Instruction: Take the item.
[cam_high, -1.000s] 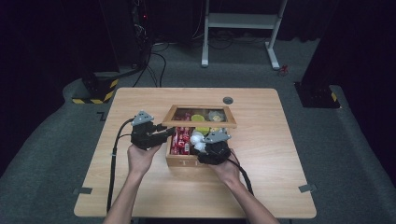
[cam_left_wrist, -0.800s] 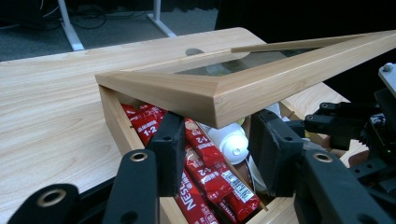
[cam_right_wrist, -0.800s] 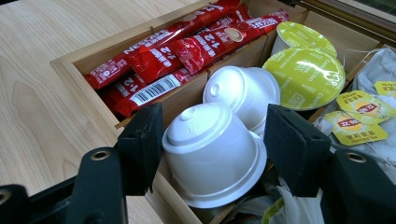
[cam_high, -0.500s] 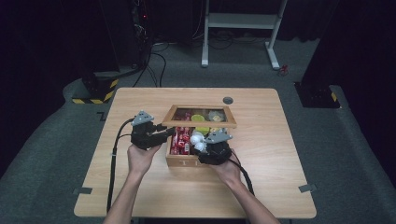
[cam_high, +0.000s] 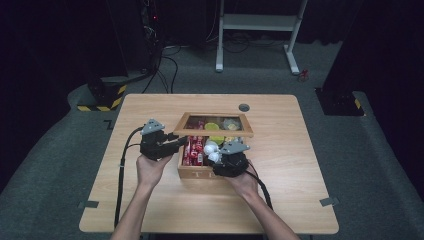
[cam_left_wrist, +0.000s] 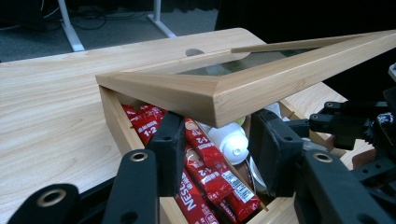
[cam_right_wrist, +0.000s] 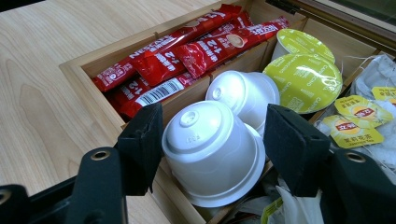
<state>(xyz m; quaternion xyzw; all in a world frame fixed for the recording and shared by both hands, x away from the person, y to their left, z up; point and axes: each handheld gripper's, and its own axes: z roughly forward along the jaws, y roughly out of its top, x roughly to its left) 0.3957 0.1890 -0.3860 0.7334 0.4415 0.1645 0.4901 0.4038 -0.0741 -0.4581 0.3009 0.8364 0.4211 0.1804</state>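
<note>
While you keep both hands at the near side of the wooden box (cam_right_wrist: 88, 63), your right gripper (cam_right_wrist: 212, 135) has its pads pressed on either side of a white capsule (cam_right_wrist: 210, 149), which sits tilted over the box's near front compartment. Just behind it in the box lies a second white capsule (cam_right_wrist: 245, 93). To one side, along the box's left compartments, red sachets (cam_right_wrist: 187, 51) lie lengthwise; to the other, green-lidded capsules (cam_right_wrist: 303, 79) and tea bags (cam_right_wrist: 359, 123) occupy the far and right compartments. Your left gripper (cam_left_wrist: 222, 144), at the box's left wall, appears clamped on the near left corner of the glass-paned lid (cam_left_wrist: 261, 88), which stands raised and tilted over the box. The box rests mid-table (cam_high: 150, 210).
</note>
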